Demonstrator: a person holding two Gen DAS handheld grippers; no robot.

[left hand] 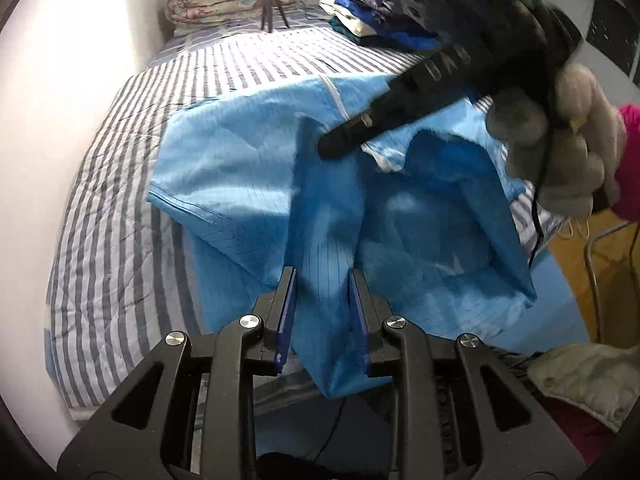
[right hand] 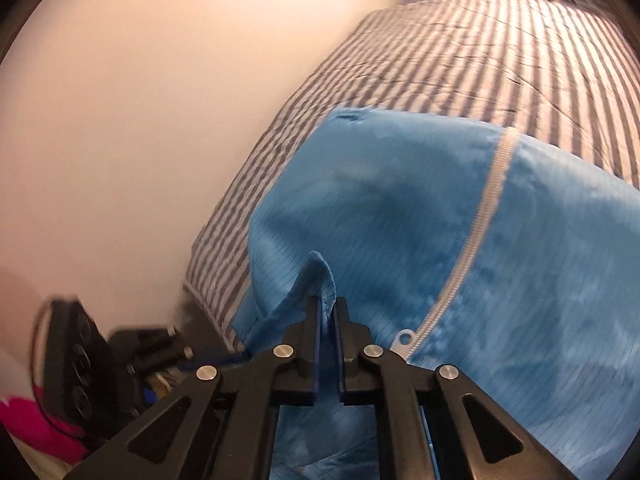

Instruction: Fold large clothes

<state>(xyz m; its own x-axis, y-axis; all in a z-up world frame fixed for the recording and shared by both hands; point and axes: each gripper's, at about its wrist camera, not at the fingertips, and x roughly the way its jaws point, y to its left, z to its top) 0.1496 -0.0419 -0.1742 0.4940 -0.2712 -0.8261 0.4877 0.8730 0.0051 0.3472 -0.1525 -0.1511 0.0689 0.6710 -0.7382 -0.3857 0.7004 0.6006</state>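
Note:
A large light-blue garment point(left hand: 240, 168) with a white zipper point(right hand: 480, 232) lies bunched on a striped bed point(left hand: 120, 200), partly hanging over its near edge. My left gripper point(left hand: 322, 280) stands at that edge. A hanging fold runs between its fingers, and the pads stand apart without squeezing it. My right gripper point(right hand: 327, 308) is shut on a raised pinch of the blue fabric beside the zipper pull point(right hand: 404, 338). In the left wrist view the right gripper point(left hand: 340, 142) reaches in from the upper right, held by a hand point(left hand: 560, 152), with its tip on the garment's middle.
A folded floral quilt point(left hand: 236, 0), a small tripod point(left hand: 272, 12) and a stack of folded clothes point(left hand: 372, 16) sit at the bed's far end. A white wall point(left hand: 80, 40) runs along the left. A metal chair frame point(left hand: 592, 280) and a pale jacket point(left hand: 588, 380) are at the right.

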